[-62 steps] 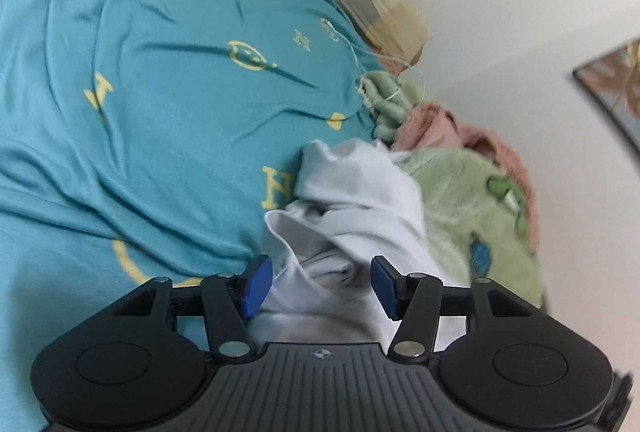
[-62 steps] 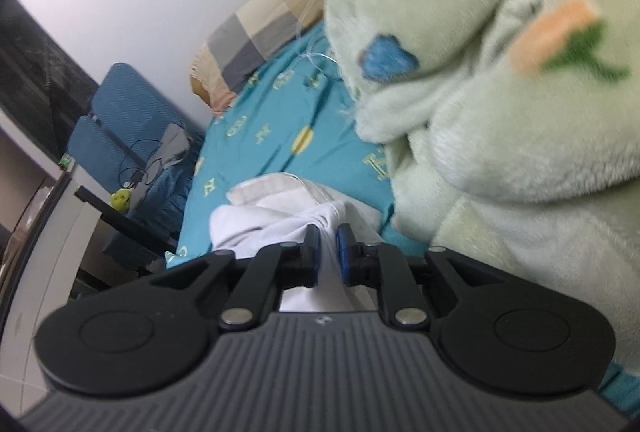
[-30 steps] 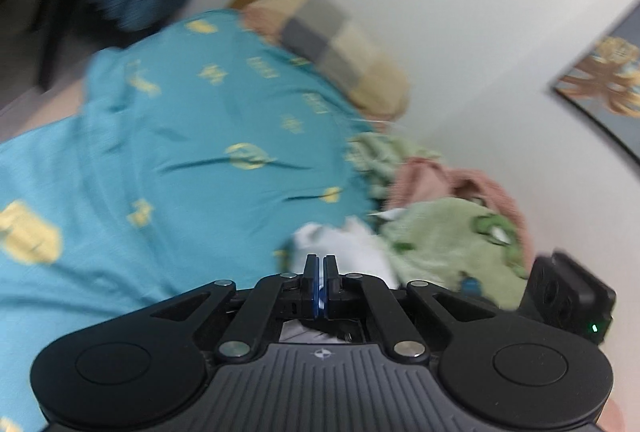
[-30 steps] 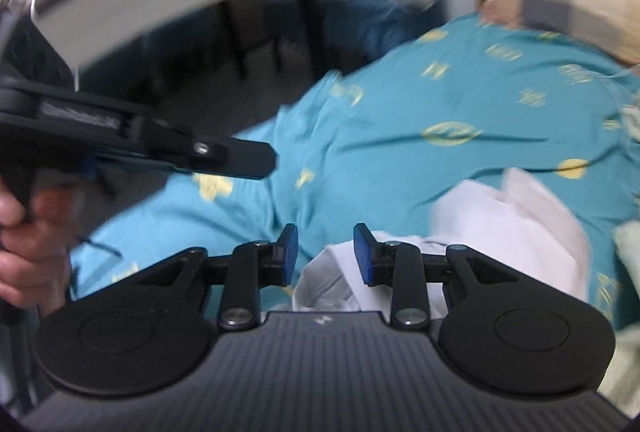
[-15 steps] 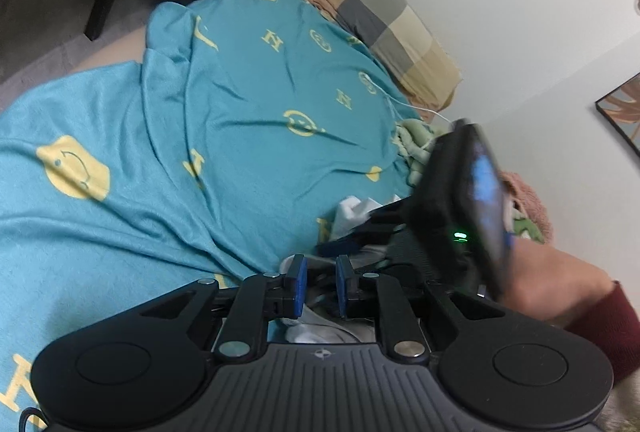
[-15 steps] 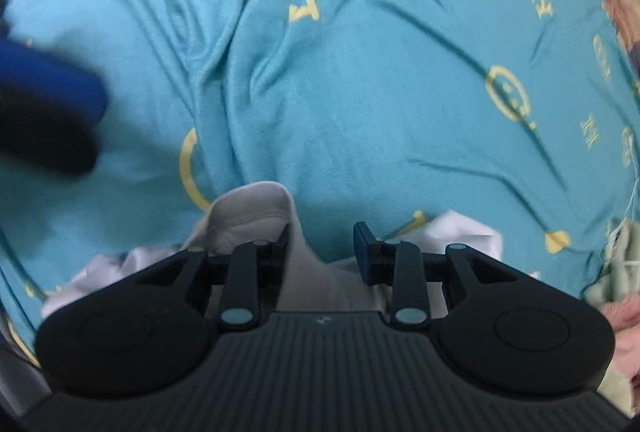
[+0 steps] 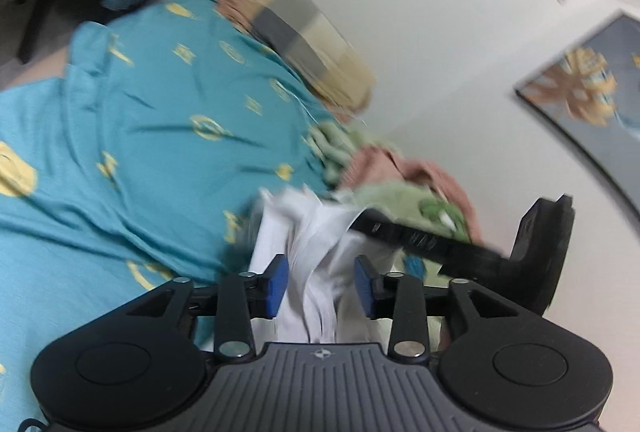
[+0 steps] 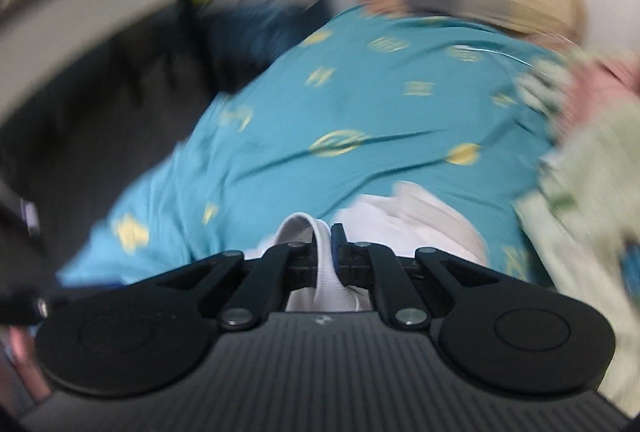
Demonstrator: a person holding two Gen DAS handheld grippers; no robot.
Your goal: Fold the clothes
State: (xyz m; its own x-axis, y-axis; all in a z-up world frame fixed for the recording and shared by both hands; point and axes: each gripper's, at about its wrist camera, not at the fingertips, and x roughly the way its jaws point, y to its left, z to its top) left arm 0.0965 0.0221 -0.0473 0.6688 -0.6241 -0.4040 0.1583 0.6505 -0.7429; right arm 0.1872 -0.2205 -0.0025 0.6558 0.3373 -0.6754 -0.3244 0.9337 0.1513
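The white garment lies crumpled on a bed, on a teal sheet printed with yellow marks, near the sheet's right side and just beside a heap of green fleece blanket and pink cloth. At the far end of the bed a checked pillow rests against the white wall, where a framed picture hangs at the right.

In the left wrist view, the left tongs are spreading apart; folds of the garment rise between the blue pads, which do not press on it. To their right, the right tongs show as a dark bar reaching into the cloth.

In the right wrist view, much blurred, the right tongs are clenched on a rolled white hem of the garment, which stands up between the closed tips. More of the white cloth spreads behind them on the sheet.
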